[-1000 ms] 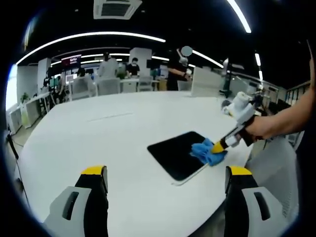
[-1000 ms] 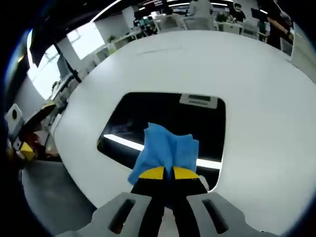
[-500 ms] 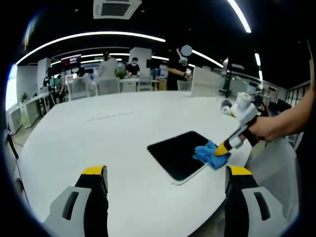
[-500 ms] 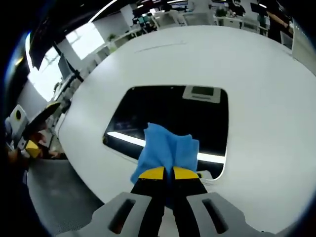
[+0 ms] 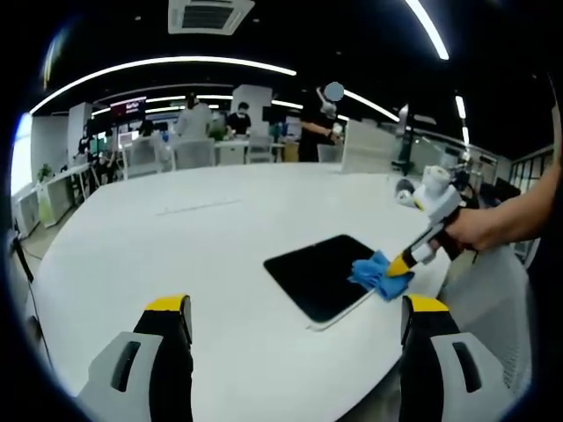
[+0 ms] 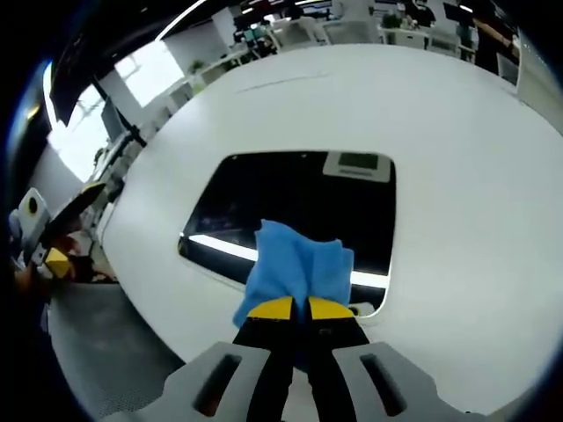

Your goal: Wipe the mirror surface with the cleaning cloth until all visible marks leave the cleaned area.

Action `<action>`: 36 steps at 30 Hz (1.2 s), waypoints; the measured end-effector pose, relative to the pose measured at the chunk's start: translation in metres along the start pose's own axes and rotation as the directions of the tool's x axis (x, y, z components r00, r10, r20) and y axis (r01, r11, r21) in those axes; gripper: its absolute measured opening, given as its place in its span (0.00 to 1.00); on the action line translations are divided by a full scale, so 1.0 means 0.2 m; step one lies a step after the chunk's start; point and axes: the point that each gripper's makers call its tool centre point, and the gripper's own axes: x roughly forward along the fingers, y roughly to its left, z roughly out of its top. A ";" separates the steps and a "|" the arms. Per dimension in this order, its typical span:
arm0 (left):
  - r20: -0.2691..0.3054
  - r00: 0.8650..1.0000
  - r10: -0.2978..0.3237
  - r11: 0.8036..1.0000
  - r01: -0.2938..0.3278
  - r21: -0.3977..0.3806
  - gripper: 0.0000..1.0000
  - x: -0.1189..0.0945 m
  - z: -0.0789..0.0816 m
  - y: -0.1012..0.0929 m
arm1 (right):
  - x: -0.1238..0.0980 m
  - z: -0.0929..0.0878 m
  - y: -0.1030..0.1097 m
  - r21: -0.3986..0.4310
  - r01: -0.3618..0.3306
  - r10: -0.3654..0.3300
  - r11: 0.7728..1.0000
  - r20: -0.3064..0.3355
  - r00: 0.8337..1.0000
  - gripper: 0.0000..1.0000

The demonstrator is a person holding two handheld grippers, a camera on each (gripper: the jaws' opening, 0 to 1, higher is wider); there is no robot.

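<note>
A dark rectangular mirror (image 5: 321,276) (image 6: 299,207) lies flat on the white table (image 5: 176,246) near its right edge and reflects ceiling lights. My right gripper (image 6: 299,308) (image 5: 398,264) is shut on a blue cleaning cloth (image 6: 297,268) (image 5: 376,274), which is pressed on the mirror's near edge. A hand holds that gripper at the right of the left gripper view. My left gripper (image 5: 295,308) hovers open over the table, well short of the mirror, with nothing between its yellow-tipped fingers.
The table's curved edge (image 6: 149,299) runs close below the mirror in the right gripper view, with floor beyond. Chairs (image 5: 193,154) and people (image 5: 312,123) stand behind the table's far side. A white chair back (image 5: 497,299) sits by the table at the right.
The right gripper has dragged the cloth a little toward the mirror's right, near edge. The left gripper has stayed put.
</note>
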 end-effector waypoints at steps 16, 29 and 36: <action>-0.002 1.000 0.002 1.000 -0.002 -0.002 0.99 0.00 0.00 0.00 | -0.05 -0.02 -0.11 0.028 0.013 -0.013 1.000 -0.013 1.000 0.00; -0.003 1.000 0.003 1.000 -0.003 -0.010 0.99 0.00 0.00 0.00 | -0.04 -0.02 -0.11 0.038 0.018 -0.017 0.999 -0.030 0.999 0.00; -0.009 1.000 -0.004 1.000 0.003 -0.012 0.99 0.00 -0.01 0.00 | -0.02 0.04 -0.13 0.036 0.027 -0.025 0.999 -0.036 0.999 0.00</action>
